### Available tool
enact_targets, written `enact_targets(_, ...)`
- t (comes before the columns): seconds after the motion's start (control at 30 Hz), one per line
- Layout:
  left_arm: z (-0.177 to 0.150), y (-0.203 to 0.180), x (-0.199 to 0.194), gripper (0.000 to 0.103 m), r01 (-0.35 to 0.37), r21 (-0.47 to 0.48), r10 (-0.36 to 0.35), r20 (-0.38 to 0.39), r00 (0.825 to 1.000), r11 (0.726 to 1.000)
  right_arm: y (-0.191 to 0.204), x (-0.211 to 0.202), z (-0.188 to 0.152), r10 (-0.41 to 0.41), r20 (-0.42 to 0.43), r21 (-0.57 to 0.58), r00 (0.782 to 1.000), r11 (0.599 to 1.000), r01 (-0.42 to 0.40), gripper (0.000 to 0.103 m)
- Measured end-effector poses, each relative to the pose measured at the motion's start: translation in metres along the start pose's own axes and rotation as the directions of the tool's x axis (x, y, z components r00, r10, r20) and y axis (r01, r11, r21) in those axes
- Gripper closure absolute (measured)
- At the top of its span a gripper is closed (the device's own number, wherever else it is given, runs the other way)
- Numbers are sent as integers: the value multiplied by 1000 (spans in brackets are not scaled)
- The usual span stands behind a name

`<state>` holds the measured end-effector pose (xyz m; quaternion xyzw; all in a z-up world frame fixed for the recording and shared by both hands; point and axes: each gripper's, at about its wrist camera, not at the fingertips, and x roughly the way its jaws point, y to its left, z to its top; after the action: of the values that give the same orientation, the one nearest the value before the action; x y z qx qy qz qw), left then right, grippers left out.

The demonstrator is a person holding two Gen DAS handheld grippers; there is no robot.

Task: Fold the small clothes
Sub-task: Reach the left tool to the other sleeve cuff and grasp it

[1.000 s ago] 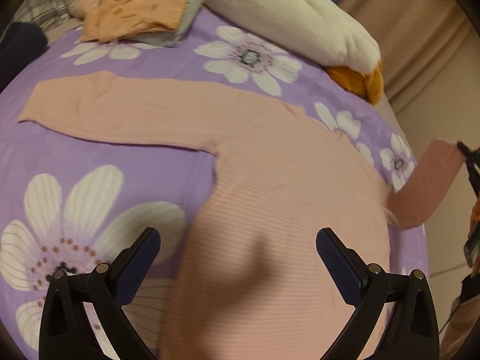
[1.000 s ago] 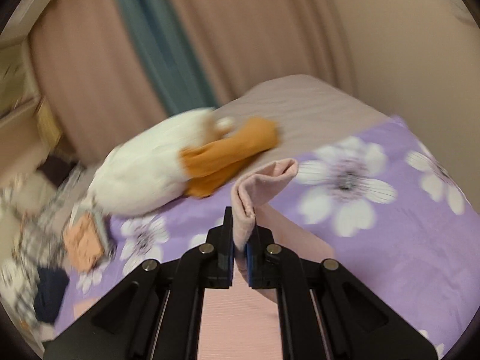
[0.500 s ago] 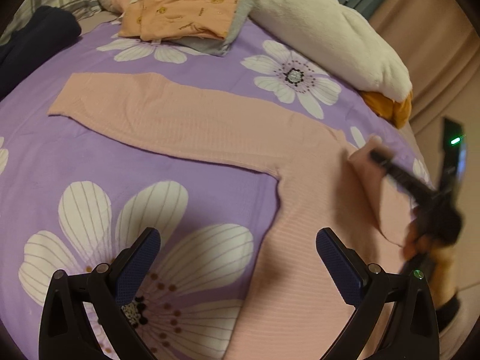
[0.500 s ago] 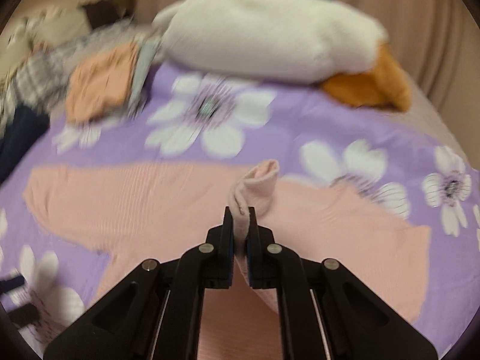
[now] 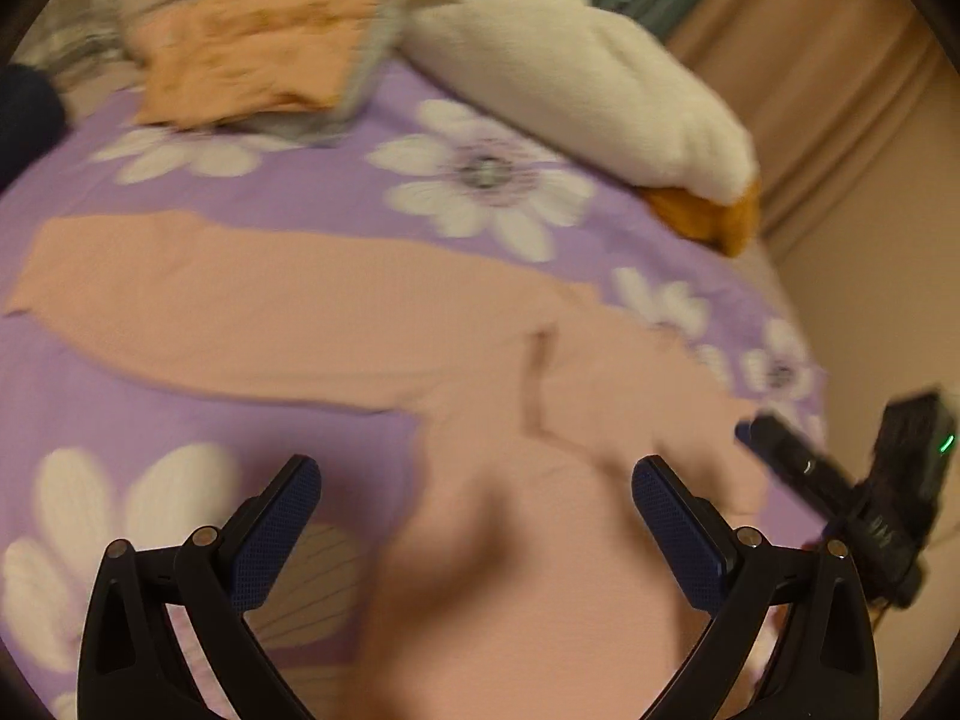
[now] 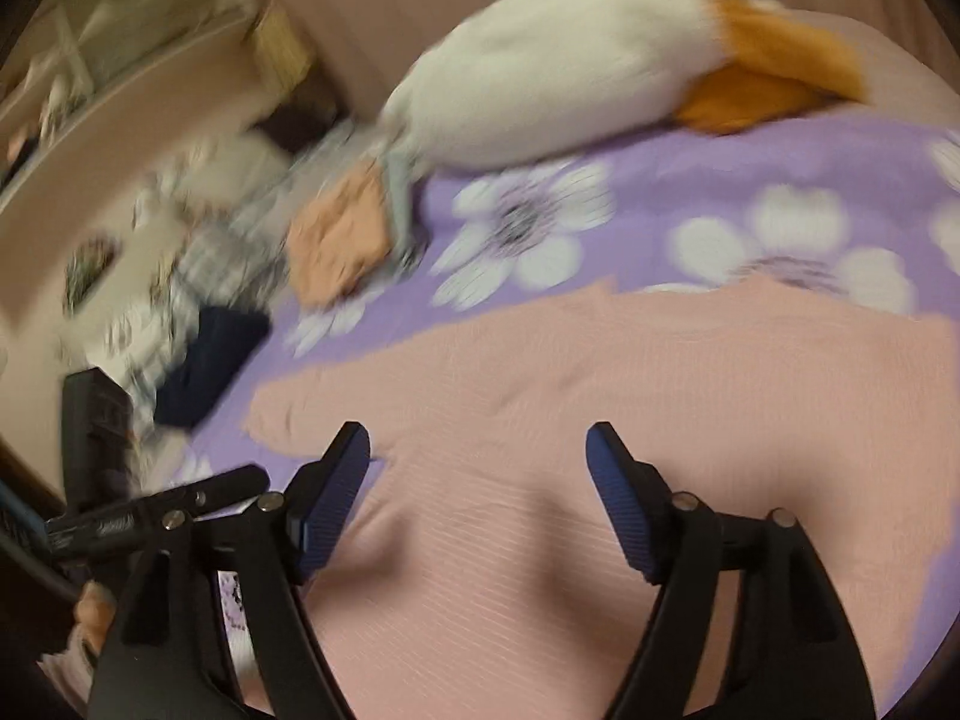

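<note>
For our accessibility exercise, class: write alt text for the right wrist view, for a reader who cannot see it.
The right gripper, its fingers just opened with nothing between them, hangs over a pink long-sleeved top spread on a purple flowered bedspread. Behind lie a white and orange plush toy and a blurred pile of folded clothes.

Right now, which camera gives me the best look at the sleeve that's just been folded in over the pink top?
The left wrist view: the folded sleeve lies across the pink top with its edge showing as a crease. The right wrist view looks straight down on the top between open jaws, and no sleeve edge can be made out there.
</note>
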<state>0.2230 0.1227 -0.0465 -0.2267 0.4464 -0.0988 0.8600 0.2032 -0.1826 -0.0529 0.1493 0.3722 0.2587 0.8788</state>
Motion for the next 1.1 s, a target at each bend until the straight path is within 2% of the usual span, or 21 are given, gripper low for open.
enact_targets(0.03, 4, -8, 6, 0, 46, 8, -46, -8, 999, 999, -17, -11, -3, -51, 9, 29, 999, 998, 51, 29)
enact_targets(0.07, 10, -18, 15, 0, 102, 13, -102, -19, 995, 995, -32, -18, -7, -101, 15, 51, 995, 994, 100, 34)
enact_targets(0.1, 13, -23, 21, 0, 137, 14, -137, -26, 990, 990, -47, -23, -12, -152, 9, 80, 988, 985, 151, 47)
enact_targets(0.13, 18, -32, 32, 0, 200, 8, -200, -42, 979, 980, -59, -26, -14, -176, -3, 106, 984, 979, 175, 54)
enact_targets(0.2, 24, -47, 52, 1, 270, -7, -270, -61, 961, 963, -85, -32, -25, -195, -15, 178, 981, 965, 195, 68)
enact_targets(0.3, 30, -63, 84, 11, 338, -35, -340, -87, 936, 940, -102, -37, -37, -216, 7, 208, 976, 955, 210, 73)
enact_targets(0.33, 31, -64, 93, 13, 338, -46, -341, -96, 935, 940, -105, -39, -40, -213, 9, 217, 977, 954, 206, 73)
enact_targets(0.43, 32, -63, 121, 16, 301, -60, -306, -109, 946, 952, -112, -38, -47, -216, 10, 240, 976, 948, 207, 72)
enact_targets(0.53, 30, -53, 144, 24, 212, -68, -219, -128, 967, 975, -119, -40, -52, -203, 21, 269, 979, 944, 190, 72)
enact_targets(0.6, 27, -41, 155, 38, 148, -72, -157, -146, 977, 986, -124, -47, -54, -200, 23, 281, 980, 942, 186, 71)
enact_targets(0.67, 24, -32, 156, 48, 140, -66, -148, -134, 980, 988, -129, -57, -58, -198, 24, 286, 980, 941, 183, 71)
enact_targets(0.87, 27, -13, 119, 45, 184, -91, -194, -122, 973, 979, -117, -74, -67, -192, 39, 274, 981, 946, 175, 70)
enact_targets(0.97, 27, 21, 80, 32, 166, -132, -175, -58, 983, 977, -107, -82, -69, -169, 61, 266, 984, 953, 147, 70)
enact_targets(1.07, 24, 63, 50, 32, 144, -207, -145, 7, 989, 968, -98, -87, -71, -160, 70, 273, 985, 952, 135, 68)
enact_targets(1.1, 22, 87, 35, 32, 111, -246, -107, 30, 994, 963, -96, -89, -71, -166, 75, 278, 983, 951, 139, 65)
